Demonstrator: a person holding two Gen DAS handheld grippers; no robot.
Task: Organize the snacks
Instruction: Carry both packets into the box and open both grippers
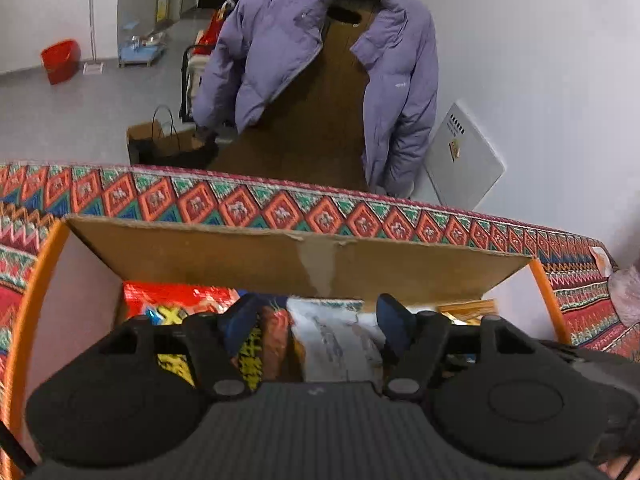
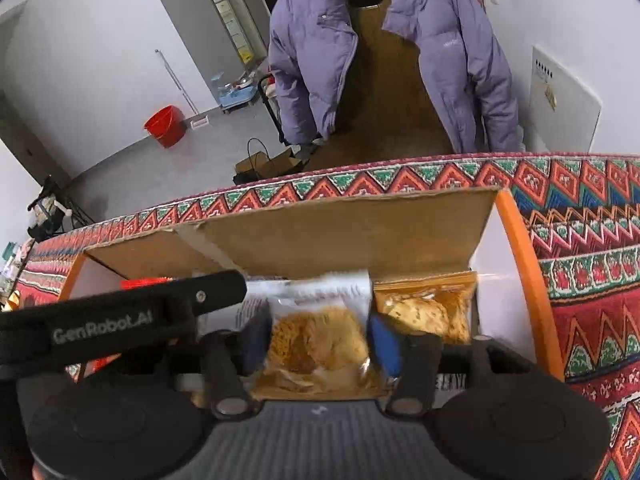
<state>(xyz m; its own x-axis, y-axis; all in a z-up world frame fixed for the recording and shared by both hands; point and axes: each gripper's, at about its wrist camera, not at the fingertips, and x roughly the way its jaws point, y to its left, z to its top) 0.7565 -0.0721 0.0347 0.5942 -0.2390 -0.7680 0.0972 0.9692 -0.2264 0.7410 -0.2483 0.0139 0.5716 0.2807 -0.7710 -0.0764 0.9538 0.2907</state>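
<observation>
Cardboard box [image 2: 340,232] already holds several packets. Right gripper [image 2: 320,344] jaws clamp a clear snack packet [image 2: 320,348] inside it; left gripper [image 1: 320,320] jaws apart, empty. Sorting apparently well underway.

White walls and a grey floor [image 1: 80,108]. A purple padded jacket [image 1: 280,40] hangs over a brown chair at 12 o'clock. At 10 o'clock stands a red bucket [image 1: 60,60]. A patterned woven cloth [image 1: 280,204] covers the desk.

Both wrist cameras are looking forward and down, close over the open box [image 1: 304,256] [image 2: 340,224] of snacks. Both are sharing its far flap, the patterned cloth [image 1: 280,204] [image 2: 600,264], and the purple coat [image 1: 320,60] [image 2: 400,60] behind.
</observation>
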